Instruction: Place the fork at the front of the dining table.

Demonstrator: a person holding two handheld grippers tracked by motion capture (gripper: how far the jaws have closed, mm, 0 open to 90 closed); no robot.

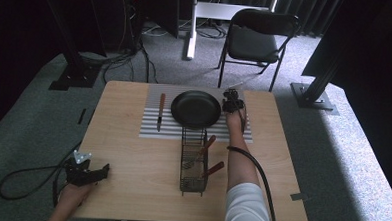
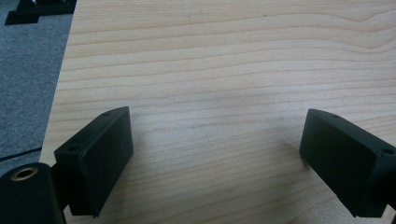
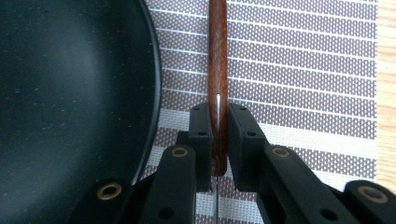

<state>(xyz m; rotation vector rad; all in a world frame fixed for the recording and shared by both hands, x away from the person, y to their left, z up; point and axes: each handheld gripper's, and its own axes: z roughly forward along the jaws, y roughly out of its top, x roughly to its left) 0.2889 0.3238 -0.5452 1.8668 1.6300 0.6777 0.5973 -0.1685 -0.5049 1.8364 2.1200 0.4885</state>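
Note:
My right gripper [image 3: 218,111] is shut on a wooden-handled utensil [image 3: 217,51], whose handle points away from the jaws. A thin metal edge of the utensil runs back between the pads. It hangs just above the striped placemat [image 3: 299,70], right beside the rim of the black plate [image 3: 70,93]. In the high view the right gripper [image 1: 233,104] sits at the plate's [image 1: 196,109] right side. My left gripper [image 2: 217,119] is open over bare wood, with nothing between its fingers. It rests at the table's front left corner [image 1: 101,170].
A wooden-handled knife [image 1: 160,111] lies on the placemat [image 1: 150,128] left of the plate. A wire basket [image 1: 192,183] in front of the plate holds more wooden-handled utensils [image 1: 206,147]. A folding chair [image 1: 254,40] stands beyond the table.

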